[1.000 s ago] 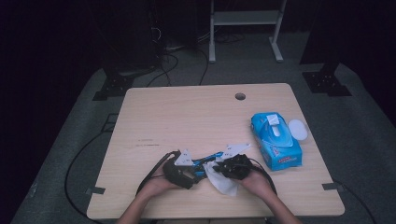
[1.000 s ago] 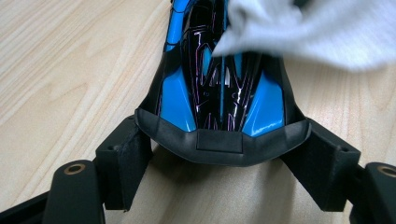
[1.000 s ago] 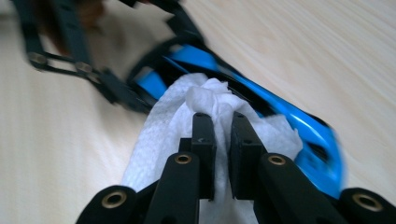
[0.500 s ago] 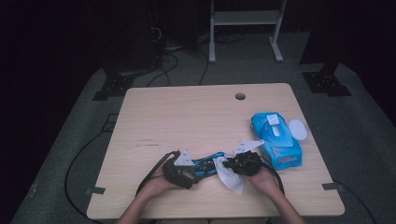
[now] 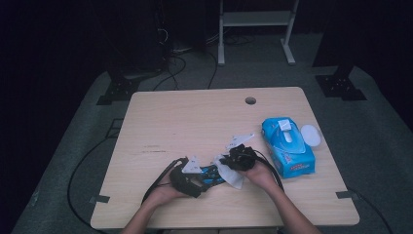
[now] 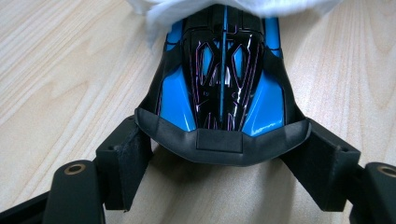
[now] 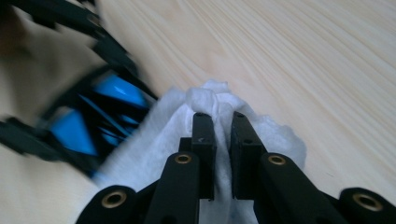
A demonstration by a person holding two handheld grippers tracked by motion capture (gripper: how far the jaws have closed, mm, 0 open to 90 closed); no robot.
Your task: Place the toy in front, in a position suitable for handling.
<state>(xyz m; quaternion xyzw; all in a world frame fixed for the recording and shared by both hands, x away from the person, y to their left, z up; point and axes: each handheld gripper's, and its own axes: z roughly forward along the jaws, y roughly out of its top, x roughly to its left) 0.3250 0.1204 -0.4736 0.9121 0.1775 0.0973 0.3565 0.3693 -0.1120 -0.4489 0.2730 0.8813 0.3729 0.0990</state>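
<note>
A blue and black toy car (image 6: 224,84) lies low over the table, and my left gripper (image 6: 224,156) is shut on its wide end, one jaw on each side. In the high view the car (image 5: 213,172) pokes out to the right of the left gripper (image 5: 205,178). My right gripper (image 7: 223,116) is shut on a bunched white wipe (image 7: 154,140), which rests against the far end of the car (image 7: 88,121). From above, the right gripper (image 5: 229,163) sits just right of the car, with the wipe (image 5: 233,177) hanging under it. The wipe (image 6: 243,7) covers the car's far tip.
A blue pack of wipes (image 5: 288,146) lies at the right of the wooden table (image 5: 195,122), with a white round lid (image 5: 310,135) beside it. A cable hole (image 5: 250,100) sits near the far edge. Both forearms come in over the front edge.
My right gripper has slid with the wipe along the car, first to the right, then back left and away from the front edge. The left gripper and car have stayed put.
</note>
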